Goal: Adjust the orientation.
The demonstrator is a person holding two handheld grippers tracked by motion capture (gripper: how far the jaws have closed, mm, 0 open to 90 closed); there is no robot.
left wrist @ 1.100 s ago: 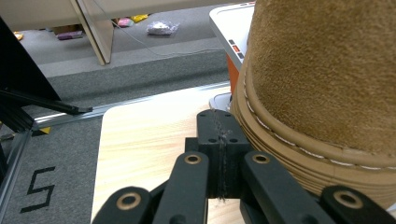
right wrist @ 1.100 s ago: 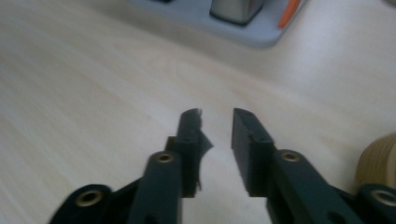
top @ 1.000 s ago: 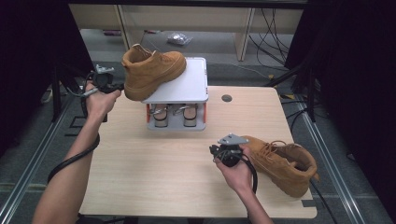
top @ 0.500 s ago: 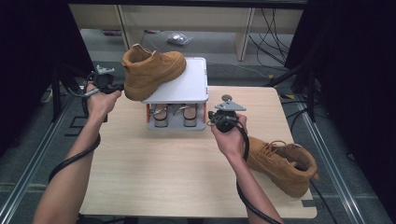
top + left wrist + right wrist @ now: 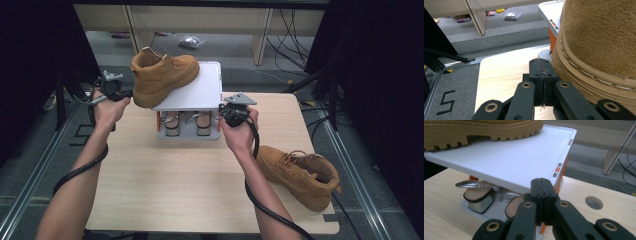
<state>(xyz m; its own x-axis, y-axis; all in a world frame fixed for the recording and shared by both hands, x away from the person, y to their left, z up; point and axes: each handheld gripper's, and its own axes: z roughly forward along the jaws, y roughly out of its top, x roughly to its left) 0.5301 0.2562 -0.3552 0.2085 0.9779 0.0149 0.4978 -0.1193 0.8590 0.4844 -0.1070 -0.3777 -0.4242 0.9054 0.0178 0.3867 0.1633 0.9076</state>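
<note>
High view: your left gripper (image 5: 121, 92), jaws together and empty, sits against the heel of the tan boot (image 5: 162, 75) on the white rack's (image 5: 200, 92) top shelf. Your right gripper (image 5: 231, 113), jaws together, is at the shelf's front right corner; the second boot (image 5: 302, 172) lies on the table (image 5: 165, 185).

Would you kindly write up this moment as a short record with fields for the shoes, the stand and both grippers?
boot on stand: tan boot rests on the white top, heel end overhanging its left edge
stand: white-topped stand on the table
second boot: second tan boot lies on the table's right
left gripper: left gripper shut, beside the boot's sole
right gripper: right gripper shut, at the stand's near right corner
</note>
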